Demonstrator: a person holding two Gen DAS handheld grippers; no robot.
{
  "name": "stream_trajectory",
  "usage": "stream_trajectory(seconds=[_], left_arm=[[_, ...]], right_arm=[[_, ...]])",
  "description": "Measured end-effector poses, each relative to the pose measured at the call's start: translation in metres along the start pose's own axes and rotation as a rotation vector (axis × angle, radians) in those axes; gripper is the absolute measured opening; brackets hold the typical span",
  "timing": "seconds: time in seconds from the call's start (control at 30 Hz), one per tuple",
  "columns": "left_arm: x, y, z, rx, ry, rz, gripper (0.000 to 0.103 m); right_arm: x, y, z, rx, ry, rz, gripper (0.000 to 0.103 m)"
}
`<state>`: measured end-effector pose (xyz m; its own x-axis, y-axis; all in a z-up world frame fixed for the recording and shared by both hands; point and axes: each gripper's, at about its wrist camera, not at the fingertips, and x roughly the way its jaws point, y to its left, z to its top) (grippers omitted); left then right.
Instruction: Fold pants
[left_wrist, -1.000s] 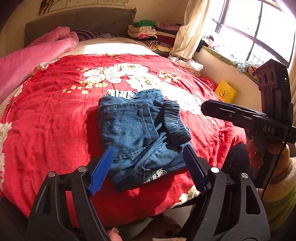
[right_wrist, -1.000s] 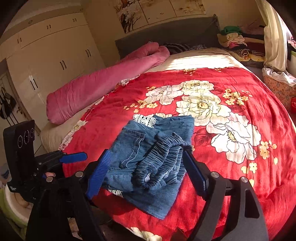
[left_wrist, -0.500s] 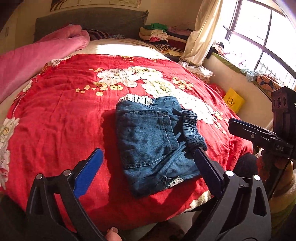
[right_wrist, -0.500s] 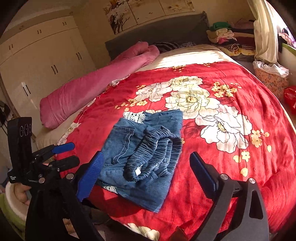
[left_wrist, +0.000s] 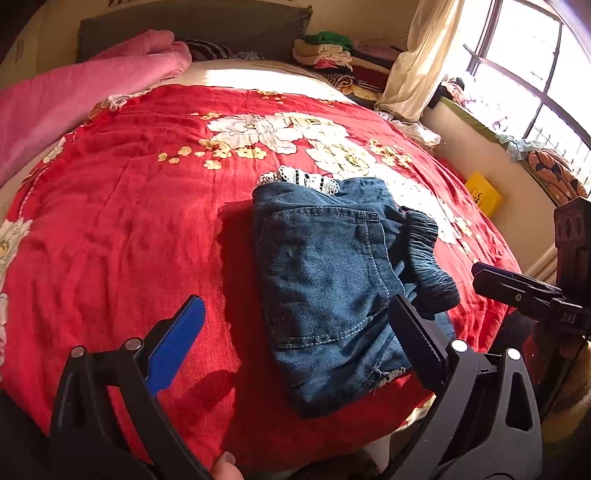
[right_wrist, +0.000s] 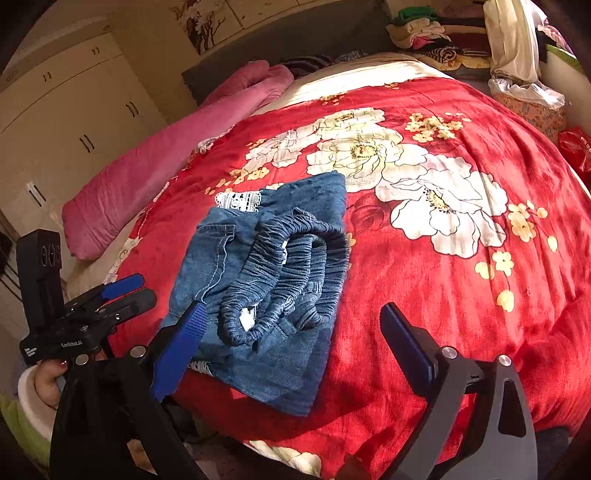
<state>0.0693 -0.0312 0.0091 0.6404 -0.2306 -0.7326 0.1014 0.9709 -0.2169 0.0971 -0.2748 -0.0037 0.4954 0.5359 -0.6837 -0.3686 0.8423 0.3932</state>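
Folded blue denim pants (left_wrist: 332, 280) lie on the red floral blanket (left_wrist: 129, 229) near the bed's front edge, elastic waistband bunched on top at their right side, white lace trim at the far end. In the right wrist view the pants (right_wrist: 266, 273) show the gathered waistband. My left gripper (left_wrist: 295, 332) is open and empty, held back above the pants' near end. My right gripper (right_wrist: 291, 339) is open and empty, off the bed's edge to the pants' right. Each gripper also shows in the other's view: the right (left_wrist: 524, 291), the left (right_wrist: 122, 291).
A rolled pink quilt (left_wrist: 74, 96) lies along the bed's left side. Stacked clothes (left_wrist: 332, 55) sit by the headboard. A curtain and window (left_wrist: 517, 74) are at the right, a yellow box (left_wrist: 482, 194) on the floor, wardrobes (right_wrist: 66, 110) at the left.
Both grippers have drawn back from the pants and opened wider. The pants lie still, let go on the blanket.
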Motion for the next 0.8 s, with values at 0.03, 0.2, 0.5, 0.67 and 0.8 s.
stream_trajectory(seconds=[0.03,0.2,0.5,0.67,0.8], left_arm=[[0.003,0.001,0.001,-0.002,0.005,0.000,0.093],[0.017,0.002,0.003,-0.002,0.027,-0.009,0.093],[0.047,0.014,0.006,-0.061,0.085,-0.057,0.093],[0.058,0.024,0.007,-0.113,0.100,-0.106,0.093],[0.063,0.025,0.009,-0.132,0.101,-0.129,0.080]], right_arm=[[0.003,0.000,-0.001,0.005,0.007,0.002,0.094],[0.016,-0.004,-0.004,0.042,0.033,0.017,0.094],[0.042,-0.005,-0.004,0.054,0.086,0.067,0.094],[0.059,-0.014,-0.004,0.091,0.103,0.142,0.090],[0.065,-0.013,-0.001,0.088,0.099,0.186,0.076]])
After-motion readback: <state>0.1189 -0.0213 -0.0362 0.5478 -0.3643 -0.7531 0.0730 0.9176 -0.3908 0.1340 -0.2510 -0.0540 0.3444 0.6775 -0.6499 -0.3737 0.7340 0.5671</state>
